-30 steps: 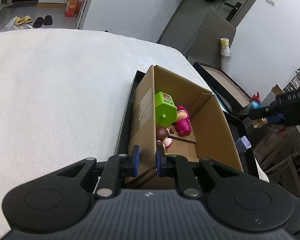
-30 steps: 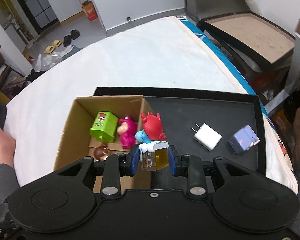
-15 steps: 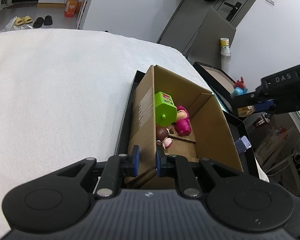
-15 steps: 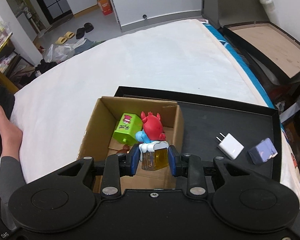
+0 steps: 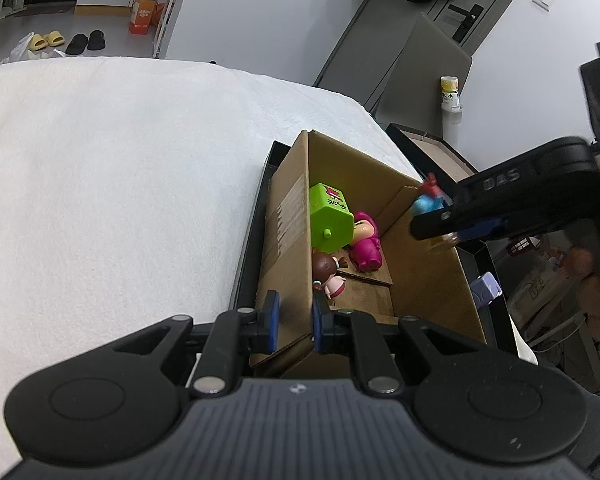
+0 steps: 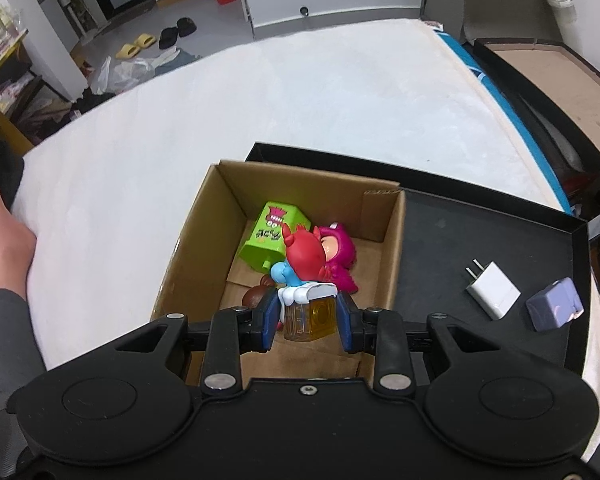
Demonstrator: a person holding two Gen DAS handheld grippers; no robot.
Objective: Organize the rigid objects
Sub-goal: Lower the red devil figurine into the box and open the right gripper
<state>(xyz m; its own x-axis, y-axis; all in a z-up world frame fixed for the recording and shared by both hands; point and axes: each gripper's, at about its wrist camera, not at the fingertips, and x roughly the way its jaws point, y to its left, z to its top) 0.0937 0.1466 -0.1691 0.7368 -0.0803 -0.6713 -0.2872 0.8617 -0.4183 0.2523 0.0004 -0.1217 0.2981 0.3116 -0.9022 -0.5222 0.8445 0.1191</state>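
The right tongs [image 6: 307, 314], clamped on the red figurine [image 6: 305, 258], have moved from beside the cardboard box [image 6: 394, 240] to above it; left tongs [image 5: 293, 322] stay clamped on its wall.

Yellow slippers [image 6: 136, 45] and black slippers [image 6: 177, 32] lie on the floor beyond the bed [image 6: 220, 112].

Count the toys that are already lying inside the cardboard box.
3: a green block toy against the left wall, a pink figure beside it, and a brown-haired doll nearer the camera. The held red-and-blue figure may hide more.
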